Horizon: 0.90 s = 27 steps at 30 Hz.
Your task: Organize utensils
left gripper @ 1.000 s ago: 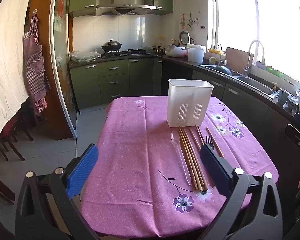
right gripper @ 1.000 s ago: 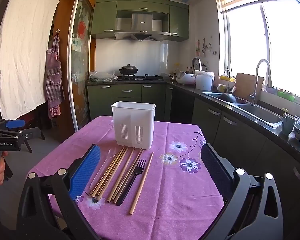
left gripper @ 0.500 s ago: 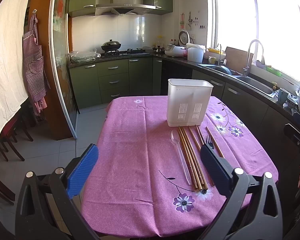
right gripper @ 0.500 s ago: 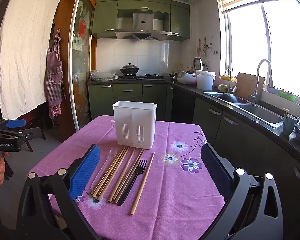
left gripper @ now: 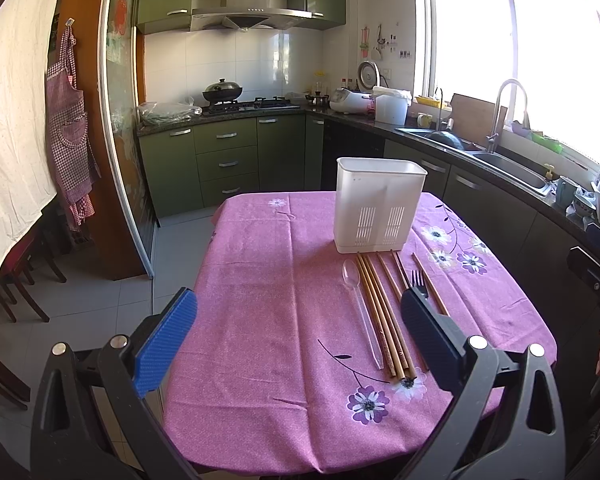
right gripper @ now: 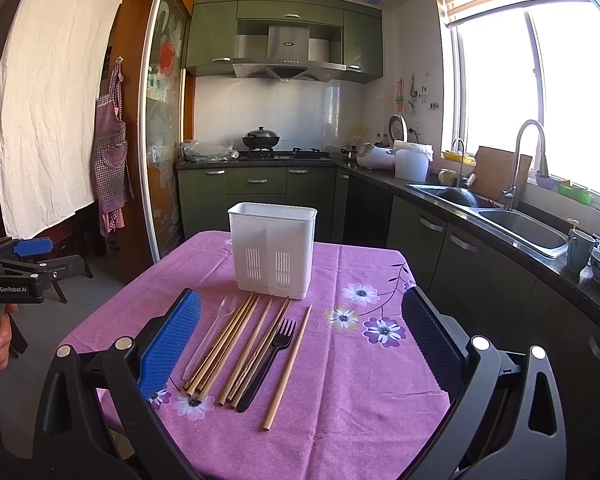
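A white plastic caddy [right gripper: 274,250] with slotted walls stands upright at the far middle of the counter [right gripper: 364,392], which wears a pink flowered cloth; what is inside the caddy cannot be seen. Just near of it lie a clear plastic spoon [right gripper: 212,330], wooden chopsticks [right gripper: 236,344] and a black fork [right gripper: 270,358], side by side. The left gripper [left gripper: 296,340] and right gripper [right gripper: 300,344] hover above the near edge, jaws wide apart, holding nothing. Green cabinets [right gripper: 256,188] stand beyond.

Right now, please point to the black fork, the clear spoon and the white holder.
black fork [right gripper: 281,340], right wrist view, neck below tines
clear spoon [left gripper: 351,271], left wrist view, bowl
white holder [right gripper: 274,248], right wrist view, front wall
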{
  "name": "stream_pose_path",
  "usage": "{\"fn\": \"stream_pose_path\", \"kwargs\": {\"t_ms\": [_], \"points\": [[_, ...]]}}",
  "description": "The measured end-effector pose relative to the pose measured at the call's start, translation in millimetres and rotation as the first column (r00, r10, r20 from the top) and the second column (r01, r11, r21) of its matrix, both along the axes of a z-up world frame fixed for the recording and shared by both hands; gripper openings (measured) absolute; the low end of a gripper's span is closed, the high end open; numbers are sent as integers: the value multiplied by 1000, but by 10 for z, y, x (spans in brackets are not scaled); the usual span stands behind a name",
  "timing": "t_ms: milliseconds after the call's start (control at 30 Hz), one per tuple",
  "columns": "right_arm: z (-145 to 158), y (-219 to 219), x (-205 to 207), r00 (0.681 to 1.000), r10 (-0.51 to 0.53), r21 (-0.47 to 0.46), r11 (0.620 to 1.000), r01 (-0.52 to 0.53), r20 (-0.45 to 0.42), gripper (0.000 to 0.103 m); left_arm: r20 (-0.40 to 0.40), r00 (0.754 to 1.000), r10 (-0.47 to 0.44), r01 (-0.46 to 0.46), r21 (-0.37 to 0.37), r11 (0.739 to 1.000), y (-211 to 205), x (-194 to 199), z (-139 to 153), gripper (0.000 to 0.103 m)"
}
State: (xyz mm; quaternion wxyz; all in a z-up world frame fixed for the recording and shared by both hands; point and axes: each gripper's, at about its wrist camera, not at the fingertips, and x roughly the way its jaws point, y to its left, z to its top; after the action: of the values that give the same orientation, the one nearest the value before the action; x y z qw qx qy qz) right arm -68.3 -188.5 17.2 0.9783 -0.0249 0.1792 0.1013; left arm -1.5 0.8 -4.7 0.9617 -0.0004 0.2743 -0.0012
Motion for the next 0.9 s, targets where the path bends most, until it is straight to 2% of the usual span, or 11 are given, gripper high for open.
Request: {"fn": "stream_pose_path", "kwargs": {"t_ms": [900], "points": [[-5, -19, 39, 1000, 1, 0, 1000, -1, -3, 99, -1, 1000, -1, 1, 1, 1000, 3, -10, -16, 97]]}}
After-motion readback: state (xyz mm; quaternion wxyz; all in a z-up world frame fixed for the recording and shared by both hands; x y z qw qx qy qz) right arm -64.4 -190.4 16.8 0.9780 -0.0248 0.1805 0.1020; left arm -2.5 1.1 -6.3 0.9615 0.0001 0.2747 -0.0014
